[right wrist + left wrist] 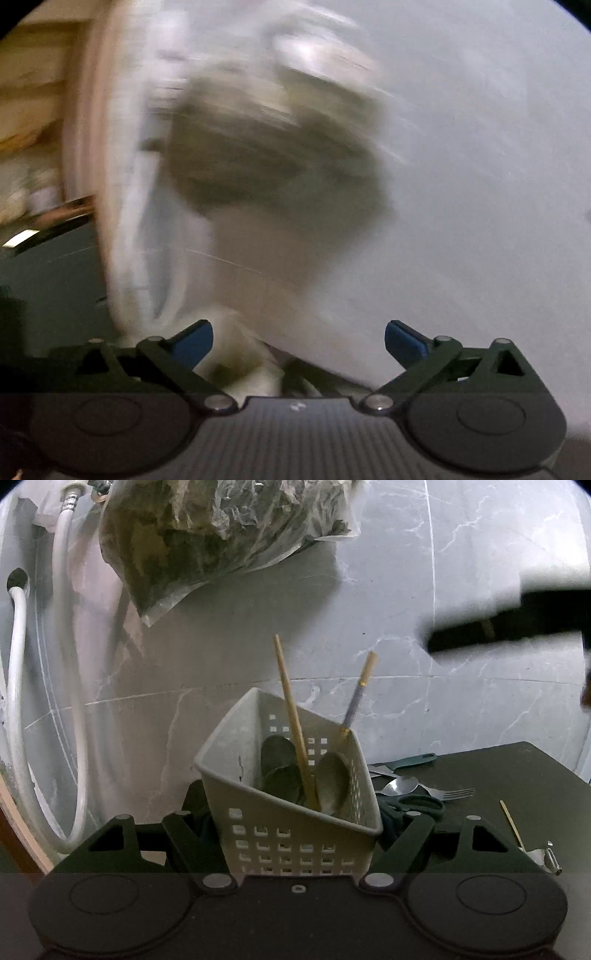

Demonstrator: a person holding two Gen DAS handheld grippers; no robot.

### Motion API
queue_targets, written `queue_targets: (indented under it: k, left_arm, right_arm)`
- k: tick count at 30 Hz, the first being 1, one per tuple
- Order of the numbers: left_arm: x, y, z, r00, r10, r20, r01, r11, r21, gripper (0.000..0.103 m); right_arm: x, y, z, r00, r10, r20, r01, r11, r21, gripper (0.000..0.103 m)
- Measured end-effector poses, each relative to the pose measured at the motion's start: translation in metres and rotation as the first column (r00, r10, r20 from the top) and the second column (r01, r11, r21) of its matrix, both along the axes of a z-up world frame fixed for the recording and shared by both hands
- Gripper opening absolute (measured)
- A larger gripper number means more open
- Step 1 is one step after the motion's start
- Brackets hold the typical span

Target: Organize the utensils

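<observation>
In the left wrist view a grey perforated basket (291,812) sits tilted between the fingers of my left gripper (295,834), which is shut on its lower walls. Inside it stand a wooden chopstick (293,716), a purple-handled utensil (356,698) and dark spoons (332,779). Loose on the dark table (517,775) to the right lie a spoon (400,785), a fork (452,794), scissors (417,805), a teal-handled knife (406,760), another chopstick (511,821) and a peeler (550,856). My right gripper (298,339) is open, its blue pads (194,341) wide apart with nothing gripped. That view is badly blurred.
A plastic bag of dark greens (221,535) hangs on the marble wall (443,572) above the basket. White hoses (66,664) run down the left side. A dark blurred shape (480,631) reaches in from the upper right, above the table.
</observation>
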State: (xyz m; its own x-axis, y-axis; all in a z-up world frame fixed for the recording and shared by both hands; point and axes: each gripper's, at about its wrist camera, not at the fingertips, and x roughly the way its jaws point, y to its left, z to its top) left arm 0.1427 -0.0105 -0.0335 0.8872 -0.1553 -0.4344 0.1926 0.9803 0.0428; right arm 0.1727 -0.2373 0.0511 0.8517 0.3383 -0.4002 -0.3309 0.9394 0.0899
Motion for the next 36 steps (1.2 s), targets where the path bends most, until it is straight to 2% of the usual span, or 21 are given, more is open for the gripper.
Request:
queue_targets:
  k: [1, 2, 4, 6, 7, 8, 10, 12, 14, 15, 18, 19, 20, 21, 23, 26, 30, 31, 33, 36]
  left_arm:
    - [0.001, 0.000, 0.000, 1.000, 0.003, -0.002, -0.003, 1.000, 0.000, 0.079]
    - [0.001, -0.001, 0.000, 1.000, 0.007, -0.005, -0.007, 1.000, 0.000, 0.079]
    - [0.003, -0.002, 0.000, 1.000, 0.010, -0.008, -0.010, 1.000, 0.005, 0.079]
    - [0.004, -0.003, 0.000, 1.000, 0.012, -0.013, -0.012, 1.000, 0.010, 0.079]
    - [0.004, -0.003, 0.001, 1.000, 0.013, -0.015, -0.013, 1.000, 0.011, 0.079]
    - [0.005, -0.004, 0.001, 1.000, 0.015, -0.019, -0.014, 1.000, 0.013, 0.079]
    - [0.006, -0.005, 0.002, 0.999, 0.022, -0.026, -0.021, 1.000, 0.014, 0.079]
    - [0.007, -0.006, 0.002, 0.999, 0.028, -0.029, -0.027, 1.000, 0.015, 0.079]
    - [0.008, -0.006, 0.002, 0.999, 0.030, -0.032, -0.029, 0.999, 0.015, 0.079]
    - [0.008, -0.006, 0.002, 0.999, 0.031, -0.034, -0.030, 0.999, 0.016, 0.079]
    - [0.008, -0.007, 0.003, 0.999, 0.031, -0.038, -0.031, 0.999, 0.019, 0.079]
    - [0.008, -0.007, 0.003, 0.999, 0.031, -0.038, -0.030, 0.999, 0.021, 0.079]
    - [0.008, -0.007, 0.003, 0.999, 0.030, -0.039, -0.029, 0.999, 0.023, 0.079]
    - [0.009, -0.007, 0.003, 0.999, 0.030, -0.040, -0.029, 0.999, 0.023, 0.079]
    - [0.009, -0.007, 0.003, 0.999, 0.030, -0.041, -0.029, 0.999, 0.023, 0.079]
    - [0.009, -0.007, 0.003, 0.999, 0.031, -0.040, -0.030, 0.999, 0.022, 0.079]
    - [0.008, -0.008, 0.002, 0.999, 0.029, -0.029, -0.028, 0.999, 0.023, 0.079]
    - [0.008, -0.007, 0.001, 0.999, 0.028, -0.026, -0.028, 0.999, 0.020, 0.079]
    - [0.007, -0.006, 0.000, 1.000, 0.023, -0.020, -0.023, 1.000, 0.016, 0.078]
    - [0.005, -0.004, -0.002, 1.000, 0.011, -0.008, -0.011, 1.000, 0.013, 0.078]
  right_arm:
    - [0.011, -0.019, -0.015, 0.993, -0.080, -0.081, 0.086, 0.993, 0.076, 0.102]
    - [0.024, -0.041, -0.034, 0.971, -0.151, -0.185, 0.183, 0.968, 0.172, 0.101]
    - [0.042, -0.079, -0.073, 0.898, -0.231, -0.376, 0.362, 0.872, 0.330, 0.097]
    - [0.054, -0.107, -0.107, 0.821, -0.257, -0.510, 0.496, 0.763, 0.414, 0.089]
    - [0.057, -0.115, -0.118, 0.801, -0.255, -0.541, 0.527, 0.728, 0.438, 0.083]
    - [0.061, -0.119, -0.125, 0.796, -0.253, -0.550, 0.538, 0.712, 0.451, 0.082]
    - [0.068, -0.121, -0.132, 0.799, -0.262, -0.541, 0.543, 0.702, 0.461, 0.081]
    - [0.076, -0.121, -0.139, 0.786, -0.264, -0.559, 0.562, 0.683, 0.466, 0.078]
    - [0.082, -0.119, -0.146, 0.767, -0.267, -0.583, 0.587, 0.659, 0.471, 0.069]
    - [0.083, -0.118, -0.148, 0.772, -0.269, -0.576, 0.587, 0.651, 0.482, 0.067]
    - [0.088, -0.113, -0.153, 0.780, -0.285, -0.557, 0.585, 0.648, 0.489, 0.062]
    - [0.090, -0.110, -0.154, 0.781, -0.290, -0.553, 0.585, 0.648, 0.487, 0.056]
    - [0.092, -0.106, -0.155, 0.778, -0.294, -0.555, 0.587, 0.653, 0.478, 0.044]
    - [0.092, -0.103, -0.154, 0.774, -0.303, -0.556, 0.592, 0.660, 0.463, 0.038]
    - [0.091, -0.097, -0.156, 0.762, -0.333, -0.556, 0.604, 0.676, 0.423, 0.012]
    - [0.086, -0.094, -0.151, 0.771, -0.363, -0.523, 0.598, 0.693, 0.401, 0.009]
    - [0.079, -0.095, -0.117, 0.813, -0.417, -0.406, 0.557, 0.761, 0.333, 0.004]
    - [0.076, -0.094, -0.103, 0.827, -0.430, -0.362, 0.542, 0.781, 0.309, 0.001]
    - [0.069, -0.090, -0.071, 0.853, -0.457, -0.250, 0.510, 0.831, 0.222, 0.002]
    - [0.056, -0.082, -0.026, 0.900, -0.427, -0.089, 0.434, 0.896, 0.091, 0.002]
